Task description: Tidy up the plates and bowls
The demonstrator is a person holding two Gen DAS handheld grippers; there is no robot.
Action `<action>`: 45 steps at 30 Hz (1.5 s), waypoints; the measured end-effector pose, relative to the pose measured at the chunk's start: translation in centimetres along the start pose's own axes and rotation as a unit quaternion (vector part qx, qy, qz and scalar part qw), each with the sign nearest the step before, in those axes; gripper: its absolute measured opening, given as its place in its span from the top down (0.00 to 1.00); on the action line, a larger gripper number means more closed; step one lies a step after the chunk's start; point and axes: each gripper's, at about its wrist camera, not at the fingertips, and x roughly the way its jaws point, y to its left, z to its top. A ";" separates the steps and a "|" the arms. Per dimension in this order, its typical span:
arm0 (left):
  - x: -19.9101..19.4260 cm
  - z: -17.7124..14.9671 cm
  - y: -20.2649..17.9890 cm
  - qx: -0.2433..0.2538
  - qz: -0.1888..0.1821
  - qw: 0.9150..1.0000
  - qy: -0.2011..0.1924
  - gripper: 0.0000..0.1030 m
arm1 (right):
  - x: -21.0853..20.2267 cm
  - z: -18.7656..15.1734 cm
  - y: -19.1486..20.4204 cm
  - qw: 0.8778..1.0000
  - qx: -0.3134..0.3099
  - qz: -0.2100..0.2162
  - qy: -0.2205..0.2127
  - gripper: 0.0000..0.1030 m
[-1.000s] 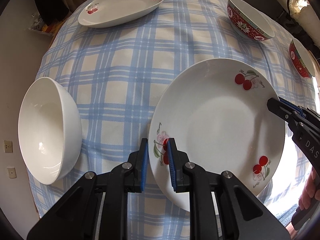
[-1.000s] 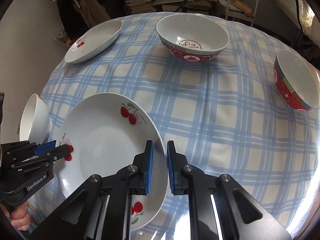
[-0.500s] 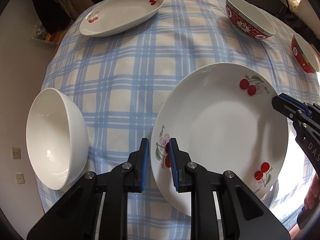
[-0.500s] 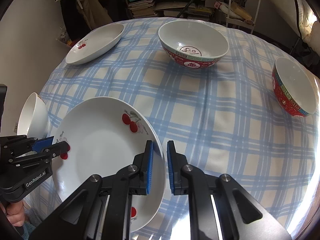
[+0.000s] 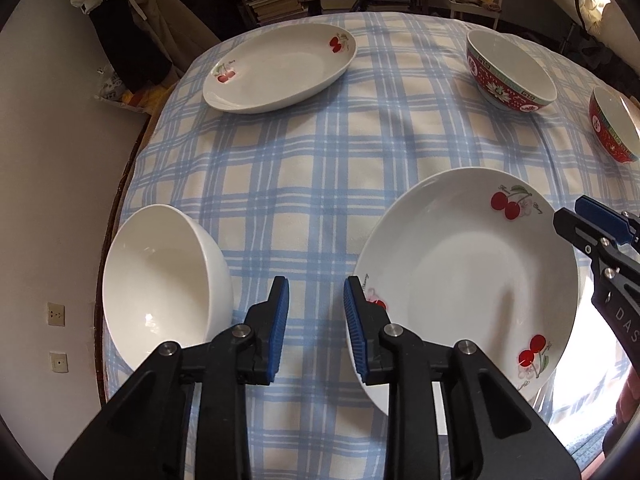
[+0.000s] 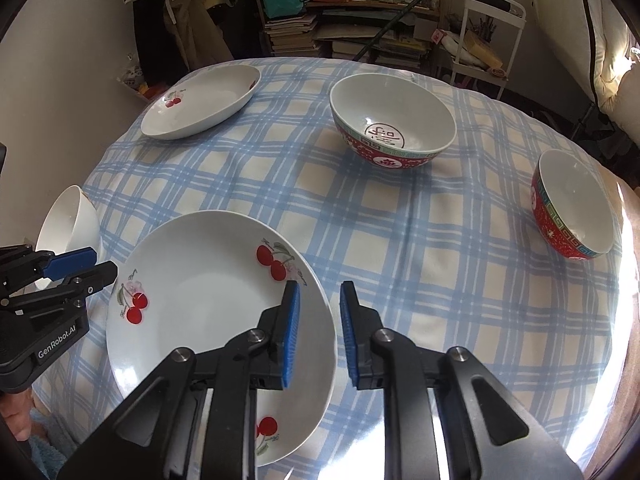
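Observation:
A white cherry-print plate lies at the near edge of the checked tablecloth. My left gripper is open and empty, just left of the plate's left rim. My right gripper is open and empty, its jaws either side of the plate's right rim. A plain white bowl sits at the near left. A second cherry plate lies at the far left. A large red bowl and a smaller red bowl stand on the right.
The round table has a drop-off at its left edge beside a grey wall. Stacked books and shelves and a white cart stand behind the table. A hand holds the left gripper at the lower left.
Both grippers opened from nearly shut on the plate's rims and pulled back and up. The near cherry plate now rests on the cloth, released.

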 end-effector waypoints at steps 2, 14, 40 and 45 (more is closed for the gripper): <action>-0.6 0.0 0.5 -0.007 0.004 1.000 -0.011 0.60 | -0.5 0.1 0.1 1.000 -0.003 -0.003 -0.008 0.58; -5.2 -1.0 3.5 -0.041 0.046 0.994 -0.088 0.15 | -4.1 0.4 0.8 0.996 -0.010 -0.037 -0.081 0.05; -6.3 5.7 10.9 -0.094 0.010 0.993 -0.076 0.10 | -7.9 8.3 3.4 0.990 -0.058 -0.002 -0.125 0.03; -3.9 8.4 13.6 -0.121 -0.018 0.991 -0.055 0.10 | -6.4 12.1 3.8 0.991 -0.064 0.024 -0.116 0.04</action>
